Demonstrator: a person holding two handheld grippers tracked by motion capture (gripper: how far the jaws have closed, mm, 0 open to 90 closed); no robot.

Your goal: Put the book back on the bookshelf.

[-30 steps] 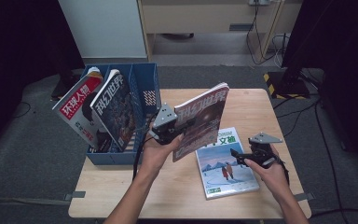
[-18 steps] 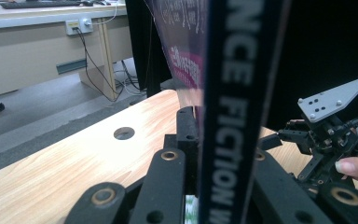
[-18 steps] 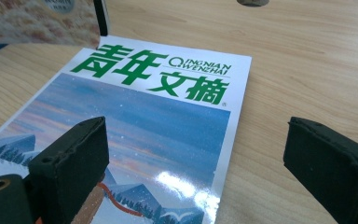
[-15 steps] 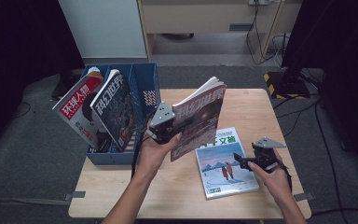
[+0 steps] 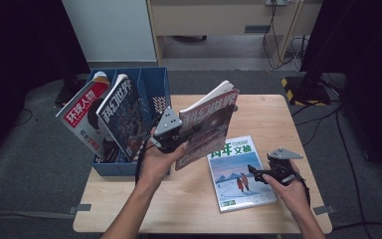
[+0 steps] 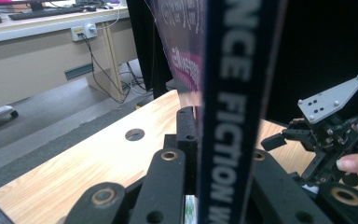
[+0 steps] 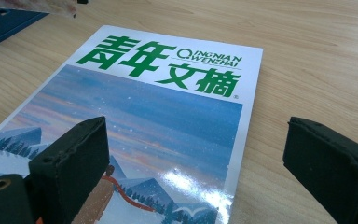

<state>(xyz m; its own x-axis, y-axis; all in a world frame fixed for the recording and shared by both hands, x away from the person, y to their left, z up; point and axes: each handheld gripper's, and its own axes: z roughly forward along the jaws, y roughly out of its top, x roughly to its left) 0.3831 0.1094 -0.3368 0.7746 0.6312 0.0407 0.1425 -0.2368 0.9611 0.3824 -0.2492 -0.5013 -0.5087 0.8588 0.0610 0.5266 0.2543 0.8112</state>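
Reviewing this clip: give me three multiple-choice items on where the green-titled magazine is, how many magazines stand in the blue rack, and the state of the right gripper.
1. Where is the green-titled magazine?
A. flat on the table
B. in the rack
C. on the floor

2. How many magazines stand in the blue rack?
A. none
B. two
C. four

3. How is the right gripper?
A. shut on a magazine
B. shut on nothing
C. open

Key: 1 A, its cover lies face up on the wood; 2 B, two covers lean in the compartments; 3 C, the right gripper view shows its jaws wide apart above the cover.
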